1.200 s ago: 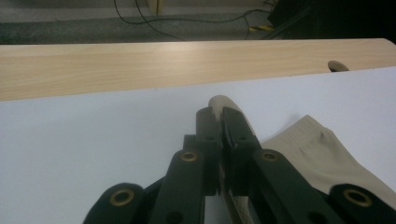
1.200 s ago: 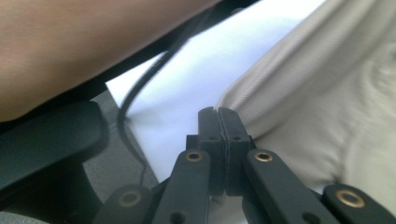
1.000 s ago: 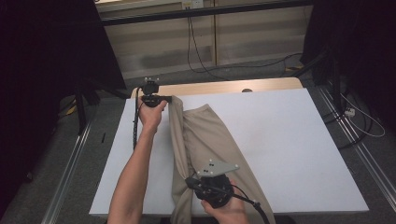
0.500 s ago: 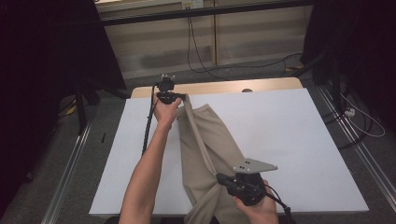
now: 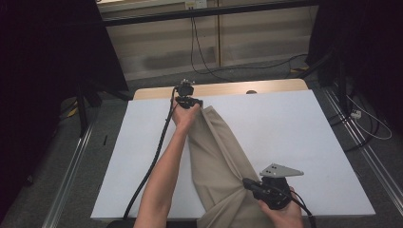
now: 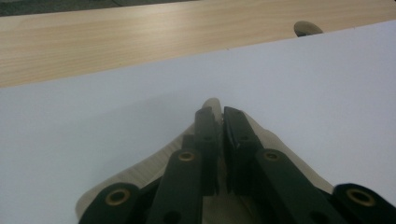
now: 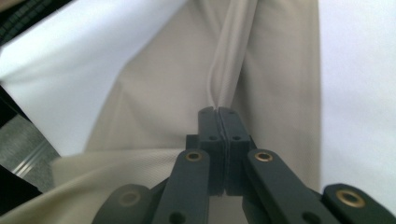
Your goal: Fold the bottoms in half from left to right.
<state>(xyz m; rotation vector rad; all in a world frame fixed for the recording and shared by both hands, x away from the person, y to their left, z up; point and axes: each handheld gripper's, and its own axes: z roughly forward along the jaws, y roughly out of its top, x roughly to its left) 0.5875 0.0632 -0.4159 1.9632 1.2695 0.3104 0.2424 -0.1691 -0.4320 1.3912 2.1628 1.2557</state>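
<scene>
A beige pair of trousers (image 5: 216, 156) lies stretched along the white table (image 5: 304, 137), its near end hanging over the front edge. My left gripper (image 5: 199, 105) is at the far end, shut on the trousers' tip (image 6: 212, 103); cloth spreads under its jaws in the left gripper view. My right gripper (image 5: 246, 183) is at the near right, shut on a raised fold of the trousers (image 7: 229, 70), which runs away from the jaws as a ridge. A grey three-cornered plate (image 5: 280, 170) sits on top of the right gripper.
A strip of bare wood (image 5: 223, 89) with a round hole (image 5: 251, 91) lies along the table's far edge. Metal rails (image 5: 71, 166) run down both sides of the table. Cables (image 5: 204, 57) trail on the floor behind. White surface lies to the left and right of the trousers.
Both grippers have moved to the right with the trousers held between them, and the cloth has shifted right across the table. The left gripper has also gone a little farther away.
</scene>
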